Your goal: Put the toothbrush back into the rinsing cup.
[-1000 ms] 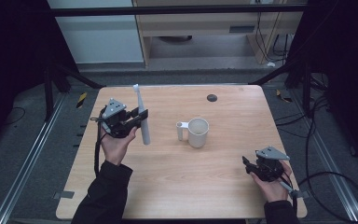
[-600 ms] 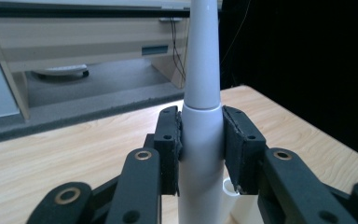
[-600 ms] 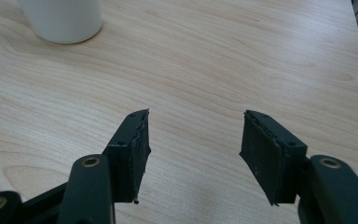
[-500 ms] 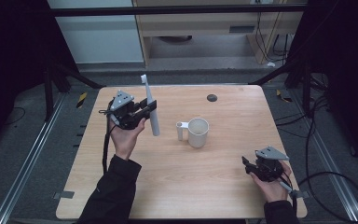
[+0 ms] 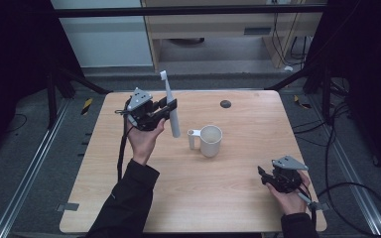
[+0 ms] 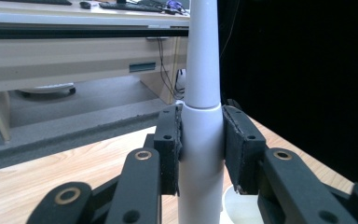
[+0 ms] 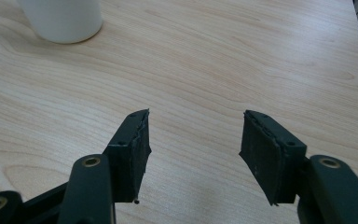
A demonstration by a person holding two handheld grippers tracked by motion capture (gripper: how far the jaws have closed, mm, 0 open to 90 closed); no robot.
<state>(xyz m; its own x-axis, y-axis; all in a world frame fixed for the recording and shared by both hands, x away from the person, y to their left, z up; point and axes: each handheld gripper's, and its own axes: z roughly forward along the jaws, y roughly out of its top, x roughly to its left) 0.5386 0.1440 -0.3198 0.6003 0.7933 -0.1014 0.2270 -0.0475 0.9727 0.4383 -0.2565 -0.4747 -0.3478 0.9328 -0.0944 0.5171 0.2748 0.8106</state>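
Nearest the person, the right gripper is resting low over the near right part of the wooden table, its jaws standing wide apart with nothing between them. Farther in, a white mug is standing upright near the middle of the table, handle pointing left. Just left of the mug and above the table, the left gripper is clamping an electric toothbrush by its white handle, brush head pointing up and away. A small dark disc is lying near the far edge.
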